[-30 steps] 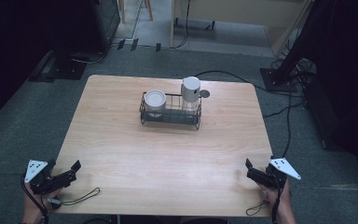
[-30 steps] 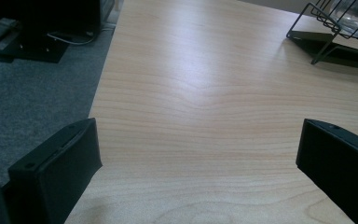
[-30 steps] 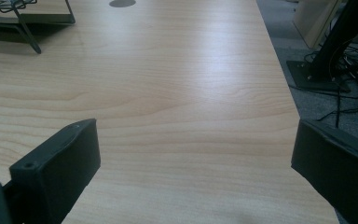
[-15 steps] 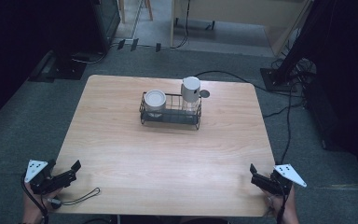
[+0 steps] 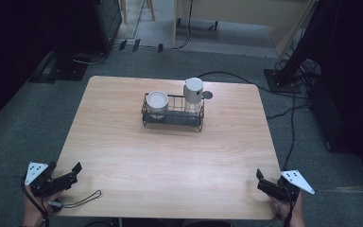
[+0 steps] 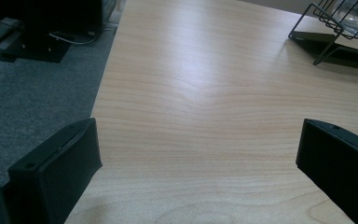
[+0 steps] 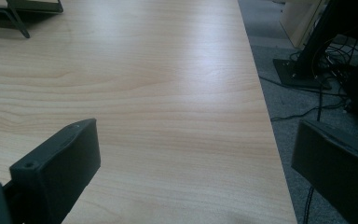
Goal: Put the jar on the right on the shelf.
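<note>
A black wire basket (image 5: 172, 112) sits on the wooden table (image 5: 170, 161), above the centre of the high view, its long axis running left to right across the frame. In its left end stands a short white round container (image 5: 157, 101); in its right end stands a taller bottle (image 5: 194, 97) with a white top, upright and rising above the rim. A small dark round object (image 5: 207, 95) lies on the table just right of the bottle. The left gripper (image 5: 74, 172) is at the lower left of the frame, over the table's near left corner, jaws spread wide with nothing between them. The right gripper (image 5: 259, 179) is at the lower right, at the table's near right corner, jaws likewise wide and empty. A corner of the basket shows at the upper right of the left gripper view.
</note>
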A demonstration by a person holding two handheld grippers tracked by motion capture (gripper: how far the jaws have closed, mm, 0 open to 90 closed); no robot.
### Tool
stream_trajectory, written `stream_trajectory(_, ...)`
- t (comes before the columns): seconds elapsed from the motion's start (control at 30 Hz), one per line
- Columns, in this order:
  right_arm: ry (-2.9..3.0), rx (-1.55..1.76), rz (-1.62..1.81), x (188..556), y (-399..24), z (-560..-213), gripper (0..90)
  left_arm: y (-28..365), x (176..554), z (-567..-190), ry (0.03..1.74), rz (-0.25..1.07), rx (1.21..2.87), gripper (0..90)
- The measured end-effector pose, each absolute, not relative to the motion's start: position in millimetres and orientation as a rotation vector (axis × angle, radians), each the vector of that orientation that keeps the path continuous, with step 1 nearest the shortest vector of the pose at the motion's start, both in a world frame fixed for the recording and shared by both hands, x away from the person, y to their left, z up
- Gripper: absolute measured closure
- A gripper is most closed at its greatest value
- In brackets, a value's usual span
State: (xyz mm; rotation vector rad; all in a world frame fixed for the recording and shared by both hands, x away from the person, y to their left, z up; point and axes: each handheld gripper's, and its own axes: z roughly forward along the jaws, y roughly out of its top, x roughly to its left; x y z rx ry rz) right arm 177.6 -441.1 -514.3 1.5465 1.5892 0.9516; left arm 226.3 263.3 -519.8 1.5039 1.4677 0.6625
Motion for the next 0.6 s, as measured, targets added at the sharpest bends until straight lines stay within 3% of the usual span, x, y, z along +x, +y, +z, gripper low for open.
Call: stream_trajectory(0.6, 1.555, 1.564, 0.931, 159.7, -458.0, -514.8, 0.8, 263.5, 226.0, -519.7, 1.469, 0.665, 1.498, 0.0)
